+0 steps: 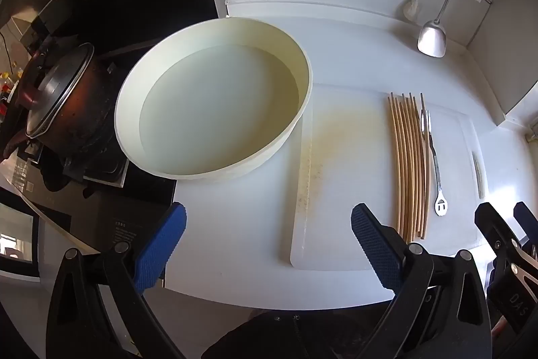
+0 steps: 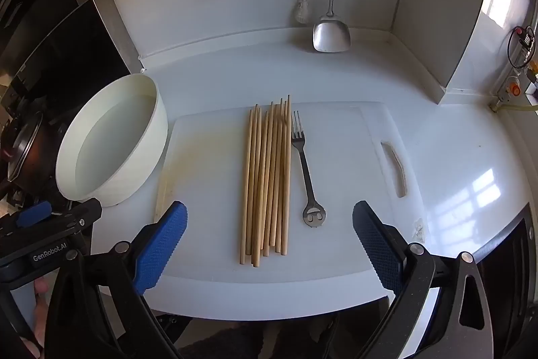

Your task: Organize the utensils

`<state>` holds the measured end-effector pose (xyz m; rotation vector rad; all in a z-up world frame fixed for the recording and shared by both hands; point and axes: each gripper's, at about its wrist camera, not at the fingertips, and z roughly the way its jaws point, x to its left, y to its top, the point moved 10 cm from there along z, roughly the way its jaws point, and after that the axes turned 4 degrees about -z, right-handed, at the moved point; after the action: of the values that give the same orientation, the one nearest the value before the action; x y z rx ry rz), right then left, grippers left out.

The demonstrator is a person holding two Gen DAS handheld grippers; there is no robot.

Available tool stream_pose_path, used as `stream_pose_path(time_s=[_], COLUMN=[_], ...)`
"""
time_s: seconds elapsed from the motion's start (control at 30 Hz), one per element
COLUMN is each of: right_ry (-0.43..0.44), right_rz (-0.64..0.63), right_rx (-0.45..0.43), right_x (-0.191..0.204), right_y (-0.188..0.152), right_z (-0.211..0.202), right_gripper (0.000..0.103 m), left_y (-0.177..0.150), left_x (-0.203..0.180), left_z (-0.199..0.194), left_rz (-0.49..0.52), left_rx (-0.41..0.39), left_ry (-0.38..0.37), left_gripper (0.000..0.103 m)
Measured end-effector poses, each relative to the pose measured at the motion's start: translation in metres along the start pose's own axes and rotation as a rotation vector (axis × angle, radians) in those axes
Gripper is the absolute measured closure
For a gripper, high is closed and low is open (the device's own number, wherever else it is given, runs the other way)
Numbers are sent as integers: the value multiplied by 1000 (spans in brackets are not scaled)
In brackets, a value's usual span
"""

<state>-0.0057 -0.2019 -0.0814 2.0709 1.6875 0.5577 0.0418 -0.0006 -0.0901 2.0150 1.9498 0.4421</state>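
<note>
Bundle of pale wooden chopsticks [image 2: 267,180] lies lengthwise on the white plastic cutting board [image 2: 339,251], sticks roughly parallel and touching. Small steel fork with a smiley-face cutout handle [image 2: 304,170] lies just beside them on the right, tines away from the camera. Likely laid out this way so each kind can be lifted separately.

Round cream shallow tub [image 1: 215,100], nothing in it, sits left of the board on the white tabletop [image 1: 353,56]; probably the destination.

Right gripper [image 2: 269,244] hangs over the near ends of the chopsticks, blue pads spread wide, nothing between them; centred as if to close across the bundle.

Left gripper [image 1: 267,248] likewise spread and empty-handed, poised between tub and board, not touching either.
</note>
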Motion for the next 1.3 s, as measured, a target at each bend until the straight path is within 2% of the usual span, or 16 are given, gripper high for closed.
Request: stream_pose_path(time_s=[0.33, 0.6, 1.3], right_ry=[4, 5, 7], right_rz=[13, 4, 9], right_rx=[14, -10, -10], right_x=[1, -2, 0], right_y=[1, 2, 1], right_z=[3, -6, -5], right_gripper=[9, 9, 9], left_y=[6, 2, 0], left_x=[2, -2, 2], left_z=[-8, -8, -6], left_rz=[6, -3, -6], left_rx=[-14, -28, -25], left_ry=[-25, -11, -12], left_gripper=[6, 6, 6])
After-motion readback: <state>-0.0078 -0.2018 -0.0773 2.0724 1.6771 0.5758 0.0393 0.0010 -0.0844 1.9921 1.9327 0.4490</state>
